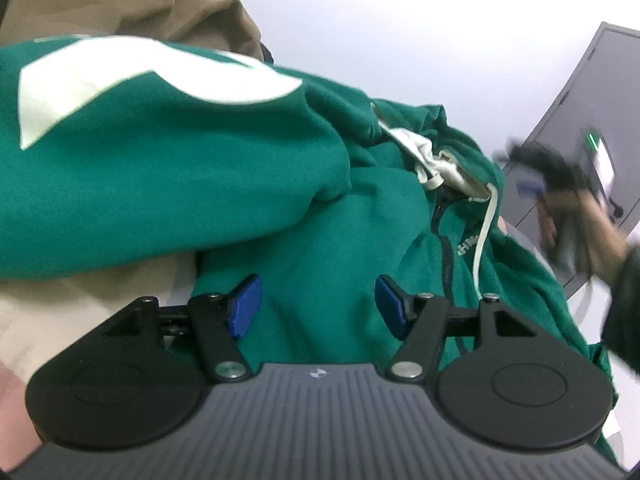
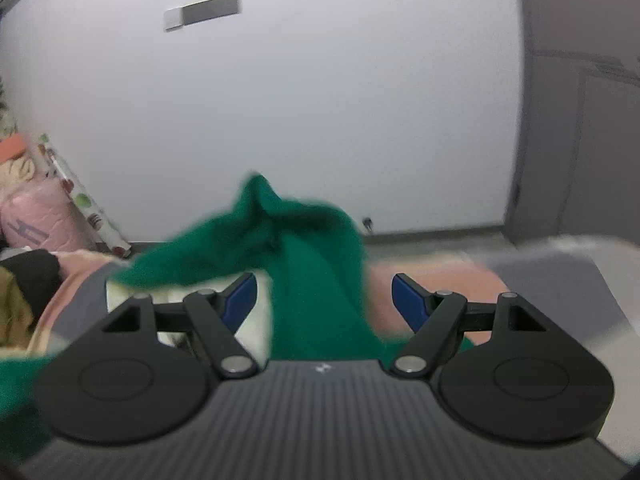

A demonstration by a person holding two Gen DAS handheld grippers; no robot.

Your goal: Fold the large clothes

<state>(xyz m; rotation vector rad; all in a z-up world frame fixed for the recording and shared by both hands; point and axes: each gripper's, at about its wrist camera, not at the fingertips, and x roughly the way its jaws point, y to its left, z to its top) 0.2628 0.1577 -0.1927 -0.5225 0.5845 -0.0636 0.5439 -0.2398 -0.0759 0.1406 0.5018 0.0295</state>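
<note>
Left gripper (image 1: 318, 300) gapes over the green hoodie (image 1: 328, 220), pads clear of it. Hoodie lies bunched, zip and white drawcord (image 1: 482, 236) showing (big white print on a fold). Right gripper (image 2: 323, 300) wide, fabric between, ungripped; its far hand (image 1: 576, 216) blurred.

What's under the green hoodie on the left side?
A beige cloth shows under the green hoodie at its lower left edge. How far it runs beneath, and anything else below, is covered.
</note>
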